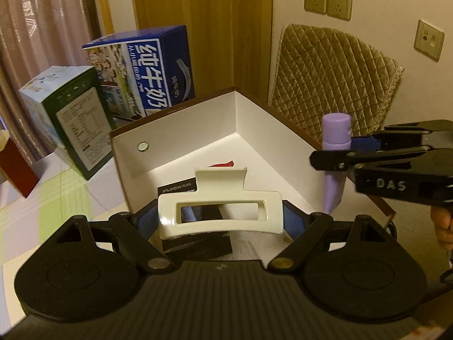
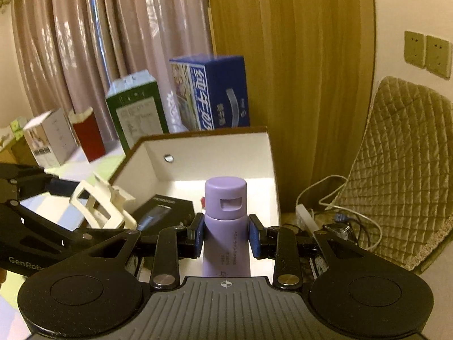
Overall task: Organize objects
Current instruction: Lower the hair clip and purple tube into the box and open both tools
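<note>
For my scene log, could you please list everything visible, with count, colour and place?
Storage box: 1, white inside, brown rim, centre.
Hair claw clip: 1, cream, in left gripper.
Tube: 1, lilac, in right gripper.
Black box: 1, inside storage box.
Milk carton: 1, blue, behind.
Green carton: 1, left.
Red carton: 1, far left.
Quilted chair: 1, tan, right.
Wall sockets: 3, beige.
Left gripper: shut.
Right gripper: shut.

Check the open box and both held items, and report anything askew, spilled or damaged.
Nothing looks spilled or damaged. The black box inside the white open box lies tilted, one end propped up, not flat. The left hand-held gripper holds the white hair claw; the right hand-held gripper holds the purple tube upright.
</note>
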`<state>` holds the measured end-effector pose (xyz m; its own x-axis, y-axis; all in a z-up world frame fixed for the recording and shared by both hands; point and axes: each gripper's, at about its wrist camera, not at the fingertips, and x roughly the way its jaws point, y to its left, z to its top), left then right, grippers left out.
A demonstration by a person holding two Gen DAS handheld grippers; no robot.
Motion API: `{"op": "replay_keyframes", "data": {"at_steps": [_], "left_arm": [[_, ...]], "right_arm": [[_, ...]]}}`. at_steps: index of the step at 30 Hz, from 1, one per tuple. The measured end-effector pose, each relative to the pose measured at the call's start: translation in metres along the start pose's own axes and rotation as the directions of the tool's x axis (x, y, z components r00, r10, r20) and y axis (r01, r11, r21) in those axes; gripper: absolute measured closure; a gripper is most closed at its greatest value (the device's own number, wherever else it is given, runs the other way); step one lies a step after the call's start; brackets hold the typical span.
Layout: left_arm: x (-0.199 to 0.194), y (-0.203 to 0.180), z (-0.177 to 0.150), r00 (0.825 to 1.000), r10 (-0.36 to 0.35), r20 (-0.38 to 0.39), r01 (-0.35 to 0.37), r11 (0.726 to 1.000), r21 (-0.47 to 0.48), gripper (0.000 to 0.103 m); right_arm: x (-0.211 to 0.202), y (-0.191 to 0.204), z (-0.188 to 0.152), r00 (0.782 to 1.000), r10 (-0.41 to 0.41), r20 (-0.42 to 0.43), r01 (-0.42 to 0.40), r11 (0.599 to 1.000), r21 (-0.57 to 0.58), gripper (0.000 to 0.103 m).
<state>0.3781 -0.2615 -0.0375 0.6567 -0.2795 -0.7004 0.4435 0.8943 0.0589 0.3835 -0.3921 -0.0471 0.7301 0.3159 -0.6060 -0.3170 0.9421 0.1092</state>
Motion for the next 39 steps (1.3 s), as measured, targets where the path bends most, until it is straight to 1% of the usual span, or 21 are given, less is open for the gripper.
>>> {"op": "replay_keyframes", "data": {"at_steps": [3, 8, 16, 27, 30, 32, 39], "left_arm": [[0.015, -0.002, 0.004, 1.000, 0.006, -0.017, -0.006, 1.000, 0.011, 0.018], [0.037, 0.001, 0.009, 0.999, 0.018, -0.045, -0.017, 1.000, 0.014, 0.018], [0.056, 0.004, 0.014, 0.997, 0.013, -0.070, -0.012, 1.000, 0.024, 0.018], [0.066, 0.001, 0.015, 0.996, -0.003, -0.085, 0.006, 0.999, 0.039, 0.018], [0.068, -0.002, 0.015, 0.996, -0.012, -0.088, 0.016, 0.999, 0.049, 0.018], [0.070, -0.003, 0.016, 0.996, -0.015, -0.089, 0.020, 0.998, 0.054, 0.018], [0.078, -0.009, 0.019, 0.996, -0.017, -0.090, 0.023, 0.997, 0.073, 0.017]], "right_arm": [[0.015, -0.003, 0.000, 1.000, -0.007, -0.024, 0.007, 1.000, -0.022, 0.074], [0.035, -0.006, -0.001, 0.998, -0.043, -0.053, 0.040, 0.998, -0.058, 0.074], [0.055, -0.011, 0.000, 0.995, -0.052, -0.091, 0.044, 0.995, -0.085, 0.074], [0.052, -0.015, 0.004, 0.997, -0.030, -0.069, 0.025, 0.997, -0.068, 0.072], [0.048, -0.015, 0.004, 0.997, -0.036, -0.065, 0.033, 0.998, -0.055, 0.070], [0.045, -0.017, 0.004, 0.998, -0.036, -0.061, 0.034, 0.999, -0.039, 0.066], [0.037, -0.017, 0.003, 0.998, -0.022, -0.055, 0.021, 1.000, -0.020, 0.063]]}}
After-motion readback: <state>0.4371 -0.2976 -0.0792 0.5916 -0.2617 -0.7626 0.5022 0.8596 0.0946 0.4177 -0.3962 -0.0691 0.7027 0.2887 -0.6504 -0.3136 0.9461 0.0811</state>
